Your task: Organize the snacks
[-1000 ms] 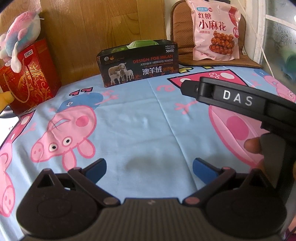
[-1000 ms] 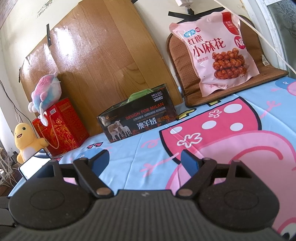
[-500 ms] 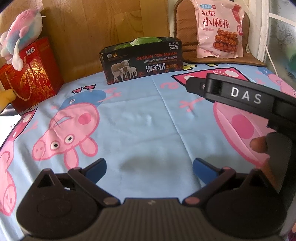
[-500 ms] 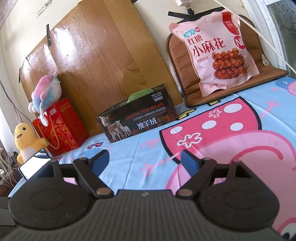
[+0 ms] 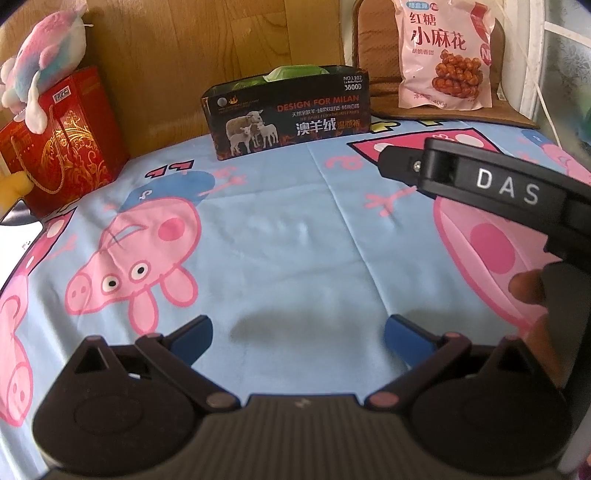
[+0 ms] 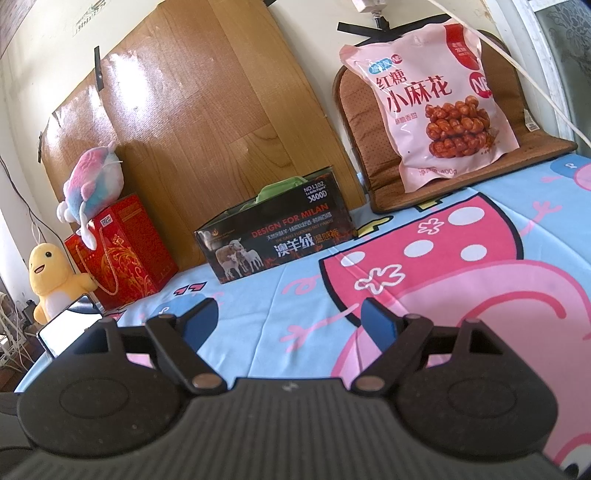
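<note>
Above sheet, left gripper pulled back — black box farther, jaws wide.

A red gift bag stands by the wood panel, a pastel plush on top. A yellow plush sits beside it, near a lit phone. A cartoon-pig sheet covers the bed.

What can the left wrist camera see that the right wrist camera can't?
Only the left wrist view shows the right gripper's body, marked DAS, and a big cartoon pig on the cloth. Only the right wrist view shows the whole yellow duck toy and a wall plug. Both show the pink snack bag, black box, red gift bag and both grippers open.
</note>
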Motion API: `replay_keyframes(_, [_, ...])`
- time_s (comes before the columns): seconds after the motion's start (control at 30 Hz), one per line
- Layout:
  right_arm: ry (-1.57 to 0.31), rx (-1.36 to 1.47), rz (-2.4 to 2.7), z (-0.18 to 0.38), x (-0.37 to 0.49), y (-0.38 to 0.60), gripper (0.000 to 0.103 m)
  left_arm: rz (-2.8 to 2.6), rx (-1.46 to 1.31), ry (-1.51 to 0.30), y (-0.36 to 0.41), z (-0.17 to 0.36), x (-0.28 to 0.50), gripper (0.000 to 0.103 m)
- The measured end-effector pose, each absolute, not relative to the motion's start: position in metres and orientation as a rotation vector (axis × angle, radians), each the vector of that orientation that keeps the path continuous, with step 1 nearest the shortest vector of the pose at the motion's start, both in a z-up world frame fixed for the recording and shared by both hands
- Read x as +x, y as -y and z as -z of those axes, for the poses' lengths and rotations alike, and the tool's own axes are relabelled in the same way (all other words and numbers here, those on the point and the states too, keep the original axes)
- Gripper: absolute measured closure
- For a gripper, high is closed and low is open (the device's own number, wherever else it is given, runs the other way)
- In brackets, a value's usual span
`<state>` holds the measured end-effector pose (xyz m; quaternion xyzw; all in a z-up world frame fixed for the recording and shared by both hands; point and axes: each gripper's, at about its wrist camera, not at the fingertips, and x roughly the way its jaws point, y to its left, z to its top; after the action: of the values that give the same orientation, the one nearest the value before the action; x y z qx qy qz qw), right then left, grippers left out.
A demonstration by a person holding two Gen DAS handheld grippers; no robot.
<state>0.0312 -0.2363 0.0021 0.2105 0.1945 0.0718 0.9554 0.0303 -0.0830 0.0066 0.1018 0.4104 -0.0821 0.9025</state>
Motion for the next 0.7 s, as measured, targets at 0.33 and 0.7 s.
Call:
replay_keyframes(0.33, [-0.394,0.428,-0.144,-0.0022,0.0308,0.2361,0.016,0.170,0.210,-0.852,0.0826,-0.0057,0.0311,0.000])
replay_keyframes(0.7, [-0.395,0.428,-0.144,-0.0021,0.0310,0.2360,0.016,0.157,0.196,-0.848,0.0795,-0.0049,0.0325,0.000])
